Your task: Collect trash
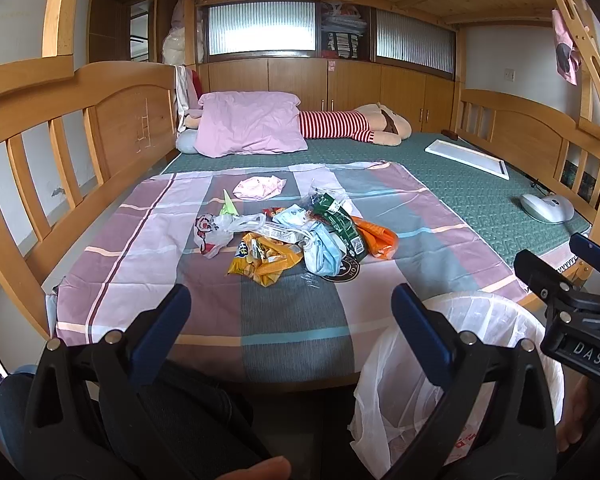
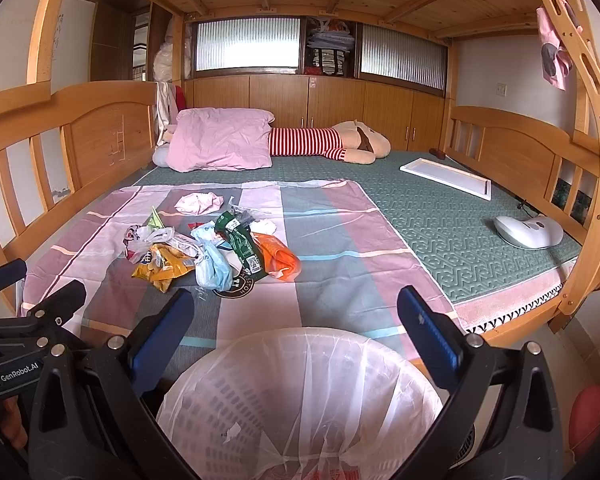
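Observation:
A pile of trash (image 1: 296, 236) lies on a striped sheet (image 1: 160, 264) on the bed: a yellow snack bag (image 1: 266, 260), an orange wrapper (image 1: 378, 236), a green packet (image 1: 340, 220), a blue plastic bag (image 1: 322, 250), a crumpled pink paper (image 1: 258, 188). The pile also shows in the right wrist view (image 2: 216, 252). A white bin with a plastic liner (image 2: 300, 400) stands at the bed's front edge, directly under my right gripper (image 2: 296, 312). My left gripper (image 1: 290, 304) is open and empty, short of the pile. The right gripper is open and empty too.
A pink pillow (image 1: 250, 124) and a striped plush toy (image 1: 356, 124) lie at the back. A white tray (image 1: 470, 156) and a white device (image 1: 546, 206) rest on the green mat at right. Wooden rails enclose both sides of the bunk bed.

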Motion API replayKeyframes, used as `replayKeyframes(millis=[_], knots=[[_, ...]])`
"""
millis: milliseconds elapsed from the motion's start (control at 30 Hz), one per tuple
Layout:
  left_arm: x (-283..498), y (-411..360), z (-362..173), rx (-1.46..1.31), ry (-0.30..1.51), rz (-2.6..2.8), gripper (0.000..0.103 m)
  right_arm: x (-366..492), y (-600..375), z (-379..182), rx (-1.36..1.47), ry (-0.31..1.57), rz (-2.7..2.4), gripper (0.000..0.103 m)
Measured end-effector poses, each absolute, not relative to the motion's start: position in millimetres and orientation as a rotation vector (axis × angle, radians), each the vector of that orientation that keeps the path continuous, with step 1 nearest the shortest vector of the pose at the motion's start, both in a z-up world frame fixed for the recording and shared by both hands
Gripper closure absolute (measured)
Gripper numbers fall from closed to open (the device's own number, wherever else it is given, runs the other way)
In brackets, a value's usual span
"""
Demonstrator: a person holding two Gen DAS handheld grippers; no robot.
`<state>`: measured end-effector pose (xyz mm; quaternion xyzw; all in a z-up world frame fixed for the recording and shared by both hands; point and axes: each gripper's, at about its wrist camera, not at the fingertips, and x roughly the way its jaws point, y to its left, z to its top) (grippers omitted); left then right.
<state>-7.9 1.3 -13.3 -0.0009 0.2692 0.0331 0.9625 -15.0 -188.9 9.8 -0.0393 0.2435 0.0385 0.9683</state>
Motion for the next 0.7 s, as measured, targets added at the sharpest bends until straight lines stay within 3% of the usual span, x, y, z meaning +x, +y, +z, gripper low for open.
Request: replayKeyframes(millis=[700], knots=[[-4.5,2.9,-15.7,-0.004,0.564,0.072,0.003,-15.5,-190.1,4.9,-0.071,0.501,0.078,0.003]])
